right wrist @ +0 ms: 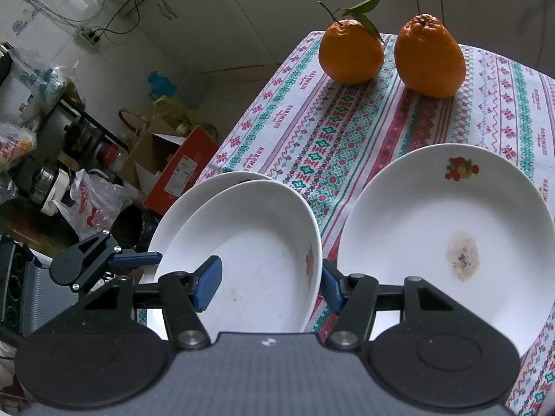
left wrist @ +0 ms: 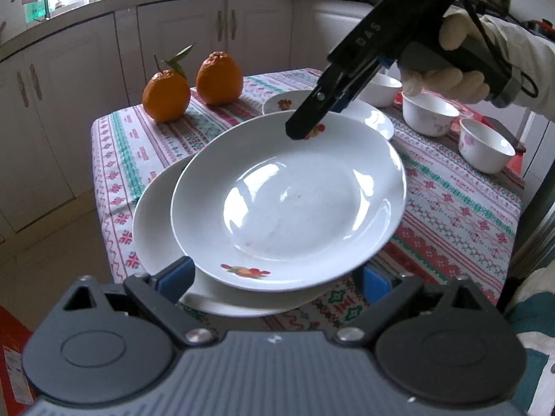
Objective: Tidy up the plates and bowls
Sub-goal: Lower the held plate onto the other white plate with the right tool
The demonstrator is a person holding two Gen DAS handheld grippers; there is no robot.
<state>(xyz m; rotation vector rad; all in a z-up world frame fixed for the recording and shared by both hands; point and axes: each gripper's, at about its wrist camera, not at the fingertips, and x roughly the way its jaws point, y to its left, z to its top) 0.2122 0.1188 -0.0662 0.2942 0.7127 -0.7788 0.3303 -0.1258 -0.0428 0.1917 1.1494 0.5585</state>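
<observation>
We take the step in hand to be stacking plates. The white deep ceramic plate with a fruit decal [left wrist: 288, 201] lies off-centre over a second plain white plate [left wrist: 152, 222] at the near edge of the table, its near rim overhanging.

The right gripper [right wrist: 270, 286] straddles the far rim of the upper plate, one blue pad over the inside and one outside. Its jaws are half closed, and we cannot tell whether they actually pinch the rim. The left gripper [left wrist: 275, 275] is spread wide at the near rim, touching nothing that we can see.

The next move, as we judge it, calls for the upper plate to be centred and settled into the lower one, then for a reach to the white plate with a brown stain in its well [right wrist: 451, 242] just beside the pair. Glazed rims may slip.

Further out stand three small white bowls with pink flowers [left wrist: 430, 114], another small decal dish [left wrist: 284, 102] and two orange citrus fruits [left wrist: 194, 86]. All of it sits on a cloth with red, green and white bands [left wrist: 461, 208]. Pale kitchen cabinets [left wrist: 180, 41] run behind, and boxes and plastic bags [right wrist: 86, 201] crowd the floor.
</observation>
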